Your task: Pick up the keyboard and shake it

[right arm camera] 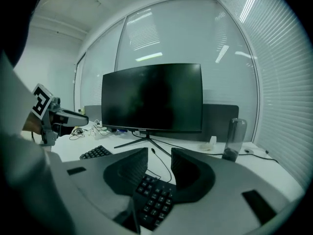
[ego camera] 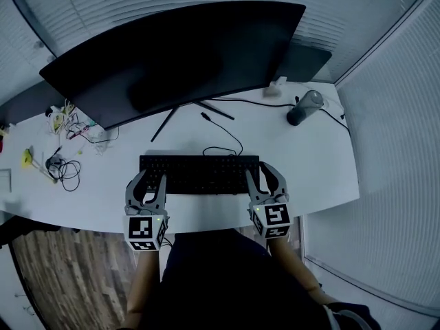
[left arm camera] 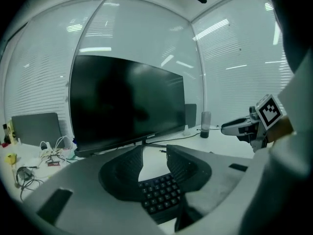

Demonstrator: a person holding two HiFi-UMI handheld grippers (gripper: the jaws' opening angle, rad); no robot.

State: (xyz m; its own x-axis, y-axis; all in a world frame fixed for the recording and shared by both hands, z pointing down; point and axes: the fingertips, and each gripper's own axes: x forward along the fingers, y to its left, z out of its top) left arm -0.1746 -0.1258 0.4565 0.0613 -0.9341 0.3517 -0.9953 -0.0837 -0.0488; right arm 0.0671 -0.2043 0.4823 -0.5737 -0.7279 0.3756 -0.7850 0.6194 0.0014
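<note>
Centrally, the left tool (ego camera: 152,179) and right tool (ego camera: 261,172) each stand open, jaws straddling 1 end of the black keyboard (ego camera: 199,172) lying flat on the white worktop (ego camera: 313,163).

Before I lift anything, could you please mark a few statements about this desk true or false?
1. The keyboard lies flat on the desk. True.
2. The monitor shows a bright picture. False: its screen is dark.
3. The left gripper and right gripper sit at opposite ends of the keyboard, jaws apart. True.
4. The bottle stands at the desk's left end. False: it stands toward the right end.
</note>
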